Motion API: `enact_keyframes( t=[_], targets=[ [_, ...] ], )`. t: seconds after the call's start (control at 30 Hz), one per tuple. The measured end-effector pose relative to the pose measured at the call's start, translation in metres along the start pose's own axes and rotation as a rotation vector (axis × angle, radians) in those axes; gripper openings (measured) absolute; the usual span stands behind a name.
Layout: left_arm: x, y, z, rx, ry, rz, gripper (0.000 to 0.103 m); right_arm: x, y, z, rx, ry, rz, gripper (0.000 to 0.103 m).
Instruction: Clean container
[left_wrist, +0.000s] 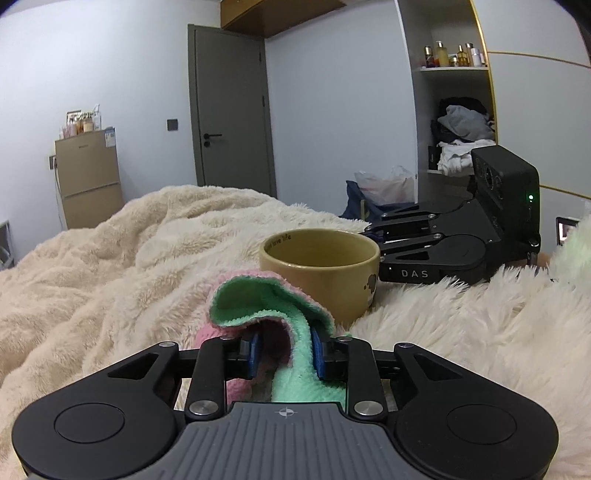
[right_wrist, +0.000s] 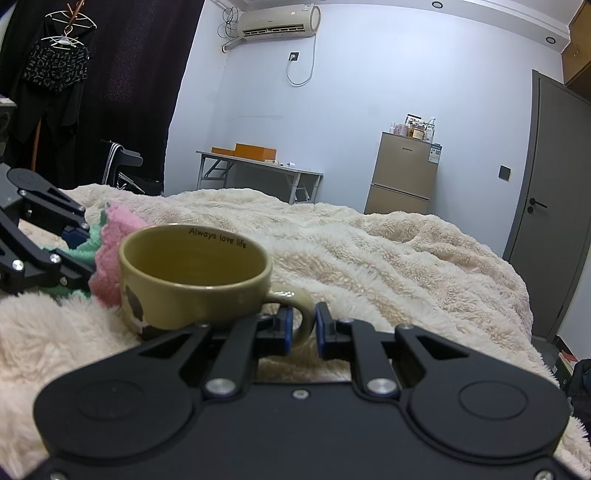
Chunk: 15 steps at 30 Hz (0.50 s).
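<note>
An olive-yellow ceramic mug (left_wrist: 320, 269) stands upright on a fluffy cream blanket, also in the right wrist view (right_wrist: 192, 275). Inside its rim reads "Always love life". My left gripper (left_wrist: 284, 349) is shut on a pink and green cloth (left_wrist: 266, 306), which bulges up just in front of the mug. The cloth also shows behind the mug in the right wrist view (right_wrist: 110, 254). My right gripper (right_wrist: 303, 328) has its jaws around the mug's handle (right_wrist: 295, 299), with a small gap on the right side. The right gripper also shows behind the mug in the left view (left_wrist: 373, 232).
The cream blanket (right_wrist: 388, 258) covers the bed in soft folds. A small fridge (right_wrist: 402, 173), a folding table (right_wrist: 258, 166) and a grey door (left_wrist: 231, 110) stand by the walls. Open shelves with clothes (left_wrist: 461, 129) are at the right.
</note>
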<state>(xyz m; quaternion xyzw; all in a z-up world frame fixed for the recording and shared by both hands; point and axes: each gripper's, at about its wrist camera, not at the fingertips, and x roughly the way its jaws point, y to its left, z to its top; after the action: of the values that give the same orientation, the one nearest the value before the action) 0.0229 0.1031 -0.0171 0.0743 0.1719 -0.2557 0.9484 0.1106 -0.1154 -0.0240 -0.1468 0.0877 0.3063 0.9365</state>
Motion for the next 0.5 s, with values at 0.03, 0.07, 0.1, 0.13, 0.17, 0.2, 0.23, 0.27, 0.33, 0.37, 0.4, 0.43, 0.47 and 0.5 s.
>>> enact_keyframes(
  t=[0.03, 0.07, 0.1, 0.13, 0.17, 0.2, 0.23, 0.27, 0.33, 0.37, 0.4, 0.43, 0.47, 0.5],
  targets=[
    [-0.001, 0.000, 0.000, -0.003, -0.009, -0.001, 0.008, 0.000, 0.000, 0.000, 0.000, 0.000, 0.000, 0.013],
    [-0.001, 0.000, 0.001, -0.007, -0.018, 0.000, 0.007, 0.000, 0.001, -0.001, 0.000, 0.000, 0.000, 0.013],
    [-0.002, 0.000, 0.002, -0.010, -0.028, 0.000, 0.006, 0.001, 0.001, -0.001, -0.001, 0.000, 0.000, 0.013],
    [-0.002, 0.000, 0.002, -0.013, -0.037, 0.000, 0.006, 0.001, 0.000, -0.001, -0.001, -0.001, -0.001, 0.013],
    [-0.006, -0.001, 0.005, -0.017, -0.064, -0.001, 0.006, 0.001, 0.000, -0.001, 0.000, 0.000, 0.000, 0.013],
    [-0.008, -0.002, 0.007, -0.019, -0.079, 0.002, 0.006, 0.001, 0.000, -0.001, 0.001, 0.000, 0.000, 0.013],
    [-0.010, -0.002, 0.009, -0.022, -0.093, 0.006, 0.006, 0.001, 0.000, -0.001, 0.001, 0.000, 0.000, 0.013],
    [-0.015, -0.004, 0.013, -0.023, -0.120, 0.026, 0.006, 0.002, 0.000, -0.001, 0.000, 0.000, -0.001, 0.013],
    [-0.019, -0.006, 0.015, -0.006, -0.136, 0.051, 0.006, 0.002, 0.001, -0.001, -0.004, -0.001, -0.002, 0.013],
    [-0.019, -0.007, 0.015, 0.005, -0.134, 0.055, 0.006, 0.002, 0.001, -0.001, -0.004, -0.001, -0.002, 0.013],
    [-0.019, -0.007, 0.015, 0.007, -0.133, 0.056, 0.006, 0.002, 0.001, -0.001, -0.004, -0.001, -0.002, 0.013],
    [-0.017, -0.008, 0.014, 0.010, -0.125, 0.058, 0.006, 0.003, 0.001, -0.001, -0.003, 0.000, -0.001, 0.013],
    [-0.013, -0.008, 0.013, 0.012, -0.108, 0.061, 0.006, 0.003, 0.001, -0.001, -0.004, 0.000, -0.001, 0.013],
    [-0.008, -0.009, 0.010, 0.013, -0.090, 0.069, 0.006, 0.003, 0.001, -0.001, -0.003, 0.001, -0.002, 0.013]
  ],
)
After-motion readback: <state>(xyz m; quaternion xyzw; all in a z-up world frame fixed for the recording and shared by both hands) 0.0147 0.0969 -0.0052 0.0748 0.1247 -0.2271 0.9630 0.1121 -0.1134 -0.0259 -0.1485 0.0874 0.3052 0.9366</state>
